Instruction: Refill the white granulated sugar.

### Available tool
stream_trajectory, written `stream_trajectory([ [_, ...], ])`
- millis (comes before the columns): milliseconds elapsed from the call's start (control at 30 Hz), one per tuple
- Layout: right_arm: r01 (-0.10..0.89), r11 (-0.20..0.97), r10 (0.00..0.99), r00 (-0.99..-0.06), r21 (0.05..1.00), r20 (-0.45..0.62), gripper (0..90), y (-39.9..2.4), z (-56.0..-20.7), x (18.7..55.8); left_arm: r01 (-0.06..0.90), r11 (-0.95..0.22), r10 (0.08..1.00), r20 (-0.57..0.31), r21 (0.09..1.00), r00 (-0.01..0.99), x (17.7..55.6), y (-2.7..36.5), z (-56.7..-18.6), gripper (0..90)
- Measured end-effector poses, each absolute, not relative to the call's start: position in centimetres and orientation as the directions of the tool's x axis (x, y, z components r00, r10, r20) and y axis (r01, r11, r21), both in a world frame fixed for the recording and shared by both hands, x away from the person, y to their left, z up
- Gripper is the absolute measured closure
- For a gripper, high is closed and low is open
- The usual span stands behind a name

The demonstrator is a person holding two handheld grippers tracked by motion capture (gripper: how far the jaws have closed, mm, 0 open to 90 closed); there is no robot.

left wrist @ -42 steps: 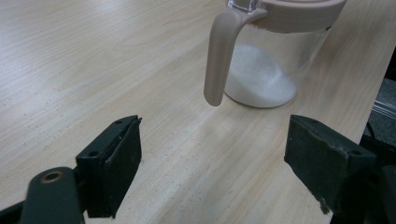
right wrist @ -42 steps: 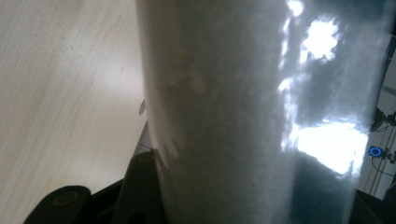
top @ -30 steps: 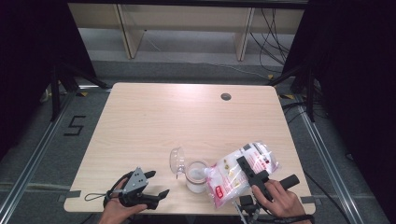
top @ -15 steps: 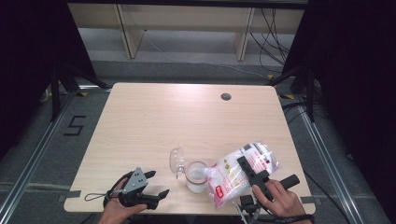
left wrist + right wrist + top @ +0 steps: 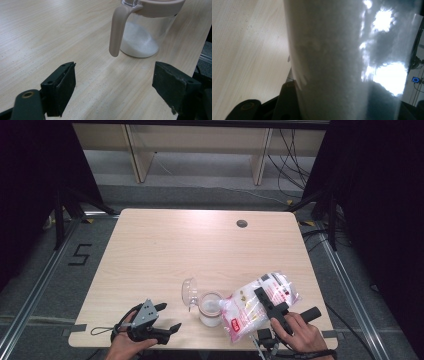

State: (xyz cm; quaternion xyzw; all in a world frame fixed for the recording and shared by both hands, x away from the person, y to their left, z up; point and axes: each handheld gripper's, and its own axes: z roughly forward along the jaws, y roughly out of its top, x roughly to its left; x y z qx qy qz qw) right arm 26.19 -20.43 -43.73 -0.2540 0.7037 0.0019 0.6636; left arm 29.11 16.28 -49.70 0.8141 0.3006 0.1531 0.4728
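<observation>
A clear jar with a pinkish rim and handle stands near the table's front edge, its hinged lid flipped open. White powder lies in its bottom. My right gripper is shut on a plastic bag of white powder, tilted with one corner over the jar's mouth. That bag stands right before the right gripper's camera. My left gripper rests on the table left of the jar, open and empty, its pads well apart.
The light wooden table has a round cable hole at the back right. Metal floor rails run along both sides, and dark curtains stand left and right.
</observation>
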Motion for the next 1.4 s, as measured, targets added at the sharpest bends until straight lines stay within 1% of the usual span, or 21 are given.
stream_trajectory([
  [400, -0.357, 0.87, -0.358, 0.016, -0.34, -0.934, 62.7, -20.44, -43.62, 26.14, 0.359, -0.358, 0.642, -0.052, 0.862, 0.765, 29.05, 16.23, -49.71, 18.4],
  [467, -0.365, 0.863, -0.363, 0.032, -0.349, -0.931, 62.7, -20.38, -43.53, 26.16, 0.361, -0.364, 0.64, -0.051, 0.858, 0.767, 29.06, 16.26, -49.68, 18.4],
  [533, -0.357, 0.87, -0.357, 0.015, -0.339, -0.934, 62.8, -20.44, -43.63, 26.15, 0.355, -0.367, 0.64, -0.044, 0.86, 0.767, 29.05, 16.27, -49.65, 18.4],
  [667, -0.356, 0.869, -0.361, 0.019, -0.344, -0.932, 62.8, -20.49, -43.54, 26.15, 0.361, -0.362, 0.642, -0.051, 0.86, 0.765, 29.07, 16.25, -49.69, 18.4],
  [733, -0.351, 0.879, -0.343, 0.007, -0.323, -0.939, 62.8, -20.59, -43.7, 26.16, 0.355, -0.363, 0.641, -0.045, 0.861, 0.766, 29.03, 16.26, -49.65, 18.4],
  [767, -0.355, 0.871, -0.357, 0.018, -0.34, -0.934, 62.9, -20.52, -43.53, 26.14, 0.356, -0.357, 0.643, -0.05, 0.864, 0.765, 29.01, 16.22, -49.67, 18.4],
  [867, -0.356, 0.871, -0.356, 0.017, -0.339, -0.934, 62.9, -20.52, -43.55, 26.16, 0.356, -0.361, 0.641, -0.048, 0.862, 0.766, 29.06, 16.25, -49.68, 18.4],
  [900, -0.353, 0.879, -0.341, 0.005, -0.321, -0.94, 63.0, -20.59, -43.71, 26.17, 0.352, -0.367, 0.641, -0.04, 0.861, 0.767, 29.05, 16.29, -49.63, 18.4],
  [967, -0.354, 0.878, -0.342, 0.006, -0.322, -0.94, 63.0, -20.59, -43.7, 26.17, 0.334, -0.382, 0.63, -0.022, 0.861, 0.777, 29.17, 16.36, -49.59, 18.4],
  [1000, -0.354, 0.879, -0.341, 0.006, -0.32, -0.94, 63.0, -20.58, -43.71, 26.17, 0.345, -0.372, 0.634, -0.036, 0.862, 0.772, 29.14, 16.31, -49.65, 18.4],
  [1033, -0.356, 0.87, -0.357, 0.018, -0.34, -0.934, 63.1, -20.49, -43.56, 26.14, 0.355, -0.361, 0.64, -0.047, 0.862, 0.767, 29.07, 16.25, -49.68, 18.4],
  [1100, -0.358, 0.87, -0.357, 0.018, -0.339, -0.934, 63.2, -20.48, -43.54, 26.12, 0.358, -0.347, 0.645, -0.057, 0.867, 0.762, 28.99, 16.15, -49.69, 18.4],
  [1167, -0.359, 0.87, -0.357, 0.017, -0.339, -0.934, 63.2, -20.5, -43.54, 26.14, 0.355, -0.365, 0.641, -0.044, 0.861, 0.766, 29.04, 16.28, -49.64, 18.4],
  [1200, -0.355, 0.879, -0.34, 0.005, -0.319, -0.94, 63.3, -20.59, -43.71, 26.16, 0.355, -0.361, 0.64, -0.048, 0.862, 0.767, 29.07, 16.26, -49.68, 18.4],
  [1233, -0.358, 0.872, -0.353, 0.014, -0.335, -0.935, 63.3, -20.53, -43.56, 26.14, 0.355, -0.361, 0.641, -0.047, 0.862, 0.766, 29.07, 16.25, -49.69, 18.4],
  [1400, -0.358, 0.872, -0.351, 0.015, -0.333, -0.936, 63.5, -20.55, -43.48, 26.1, 0.355, -0.361, 0.641, -0.047, 0.862, 0.766, 29.07, 16.24, -49.69, 18.4],
])
